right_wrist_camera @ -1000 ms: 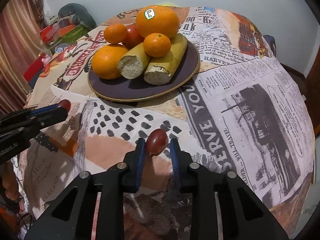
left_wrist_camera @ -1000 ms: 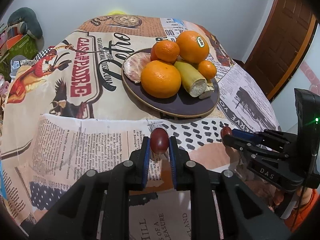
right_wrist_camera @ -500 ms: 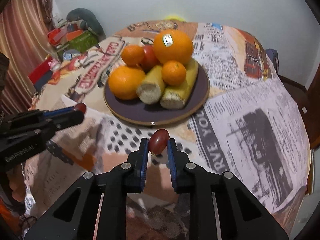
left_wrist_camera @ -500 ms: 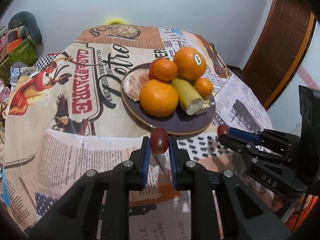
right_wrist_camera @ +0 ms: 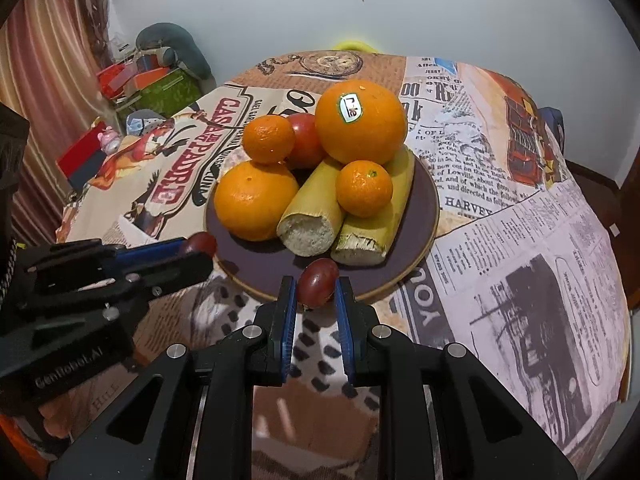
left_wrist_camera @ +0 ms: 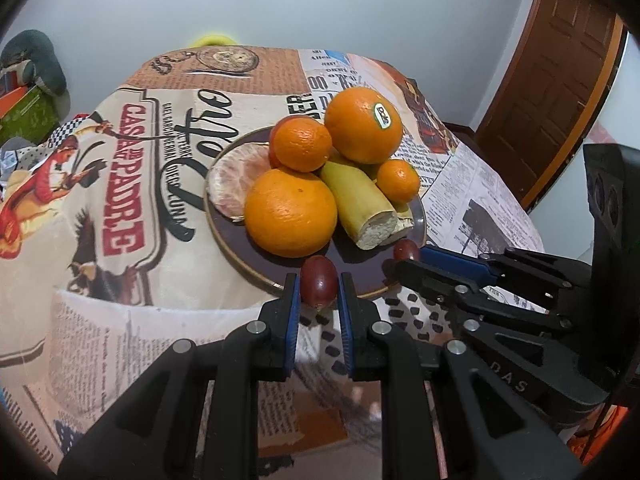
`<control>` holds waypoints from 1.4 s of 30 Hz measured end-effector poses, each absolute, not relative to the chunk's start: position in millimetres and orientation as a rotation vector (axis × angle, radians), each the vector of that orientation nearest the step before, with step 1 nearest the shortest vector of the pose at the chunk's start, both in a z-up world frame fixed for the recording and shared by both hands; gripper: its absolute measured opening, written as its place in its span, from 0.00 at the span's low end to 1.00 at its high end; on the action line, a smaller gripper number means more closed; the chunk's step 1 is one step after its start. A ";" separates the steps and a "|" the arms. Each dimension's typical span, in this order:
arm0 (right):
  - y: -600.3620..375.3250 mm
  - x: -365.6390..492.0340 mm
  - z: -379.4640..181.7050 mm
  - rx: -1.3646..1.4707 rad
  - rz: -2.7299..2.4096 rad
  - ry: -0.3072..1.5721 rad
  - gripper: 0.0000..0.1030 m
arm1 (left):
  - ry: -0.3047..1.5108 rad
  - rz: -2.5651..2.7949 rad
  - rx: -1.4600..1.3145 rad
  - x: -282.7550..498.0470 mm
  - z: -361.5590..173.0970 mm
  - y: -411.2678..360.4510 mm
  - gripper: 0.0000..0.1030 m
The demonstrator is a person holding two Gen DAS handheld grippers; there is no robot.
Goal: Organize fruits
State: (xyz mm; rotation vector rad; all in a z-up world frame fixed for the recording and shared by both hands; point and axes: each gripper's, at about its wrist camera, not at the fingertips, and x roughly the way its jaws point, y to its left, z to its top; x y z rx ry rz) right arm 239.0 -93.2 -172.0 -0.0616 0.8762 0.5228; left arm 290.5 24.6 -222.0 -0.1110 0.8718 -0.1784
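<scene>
The dark plate (right_wrist_camera: 430, 216), on the printed tablecloth (right_wrist_camera: 520, 240), was seen heaped with oranges (right_wrist_camera: 256, 206) and cut banana pieces (right_wrist_camera: 310, 216); little bare rim remained. Left gripper (left_wrist_camera: 319, 292) and right gripper (right_wrist_camera: 316, 290) were each closed on a red grape (left_wrist_camera: 319, 286) (right_wrist_camera: 319, 282), held at the near rim. Release low onto bare plate was judged best, since rolling off looked likely.

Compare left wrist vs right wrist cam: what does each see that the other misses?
Left wrist only: the peeled citrus at the plate's far-left side, and the brown door.

Right wrist only: the red tomato behind the oranges, both cut ends of the sugarcane pieces, and the striped curtain.

Both: the dark plate, the stickered orange, and each gripper shut on a red grape, left gripper, right gripper.
</scene>
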 end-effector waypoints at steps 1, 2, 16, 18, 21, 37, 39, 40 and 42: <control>-93.5 240.8 -173.6 -0.059 0.523 0.879 0.17 | 0.874 -0.182 -0.109 292.7 -223.4 23.4 0.17; -93.8 241.8 -174.5 -0.057 0.522 0.880 0.17 | 0.877 -0.185 -0.108 294.9 -224.9 22.3 0.17; -94.2 247.8 -180.4 -0.064 0.522 0.887 0.18 | 0.909 -0.204 -0.123 307.6 -235.2 20.2 0.21; -94.8 248.3 -180.1 -0.065 0.520 0.887 0.18 | 0.907 -0.200 -0.122 307.1 -234.3 20.5 0.21; -97.1 247.2 -177.6 -0.062 0.521 0.883 0.18 | 0.901 -0.189 -0.120 304.1 -231.2 21.9 0.21; -122.5 192.9 -79.2 -0.010 0.507 0.658 0.18 | 0.618 -0.108 -0.082 222.8 -118.4 30.7 0.21; -125.1 180.1 -61.4 -0.004 0.510 0.611 0.18 | 0.563 -0.098 -0.070 204.5 -98.1 29.8 0.21; -126.7 171.8 -51.1 -0.001 0.513 0.581 0.19 | 0.535 -0.094 -0.065 194.9 -88.2 29.0 0.21; -129.7 156.3 -32.5 0.001 0.511 0.527 0.19 | 0.473 -0.091 -0.054 173.2 -66.5 26.3 0.21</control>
